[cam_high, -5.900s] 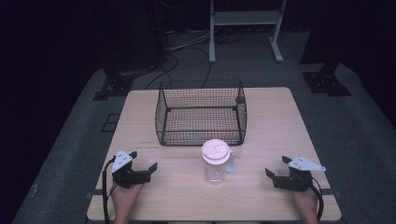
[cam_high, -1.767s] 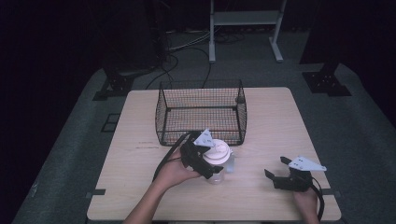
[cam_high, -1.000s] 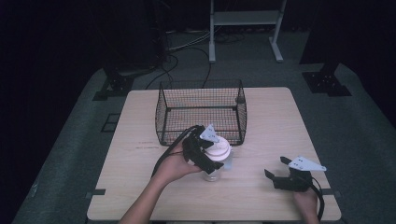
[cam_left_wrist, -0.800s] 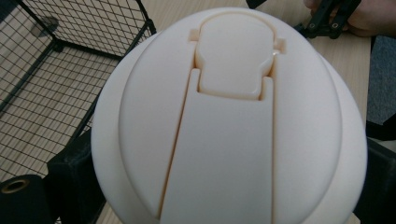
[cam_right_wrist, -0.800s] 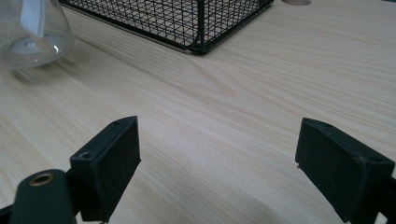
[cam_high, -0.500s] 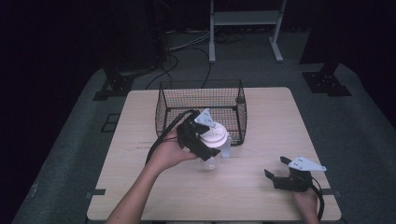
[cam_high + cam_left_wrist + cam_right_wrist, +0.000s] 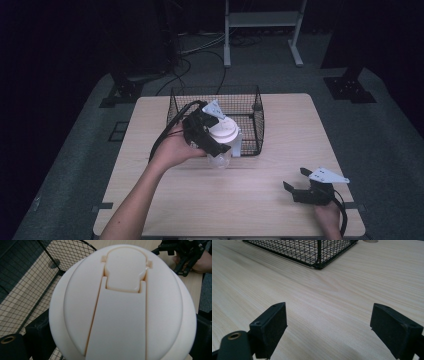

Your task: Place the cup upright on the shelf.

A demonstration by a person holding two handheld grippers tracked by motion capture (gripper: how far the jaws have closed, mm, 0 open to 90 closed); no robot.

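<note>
A clear plastic jar (image 7: 221, 154) with a cream flip-top lid (image 7: 223, 131) hangs above the table at the front wall of the black wire basket (image 7: 250, 102). My left gripper (image 7: 216, 137) is shut on the jar just under its lid. In the left gripper view the lid (image 7: 122, 302) sits between the two black jaws, which press on its sides. My right gripper (image 7: 296, 184) rests open near the table's front right corner, and in the right gripper view its pads (image 7: 272, 322) stand wide apart over bare wood.
The light wooden table (image 7: 280, 150) stands on grey carpet. A corner of the wire basket (image 7: 317, 252) lies ahead of my right gripper. Black stand feet and cables lie on the floor beyond the far edge.
My left gripper came from the front left corner, closed on the jar, lifted it and has carried it back toward the basket. The right gripper has not moved.
</note>
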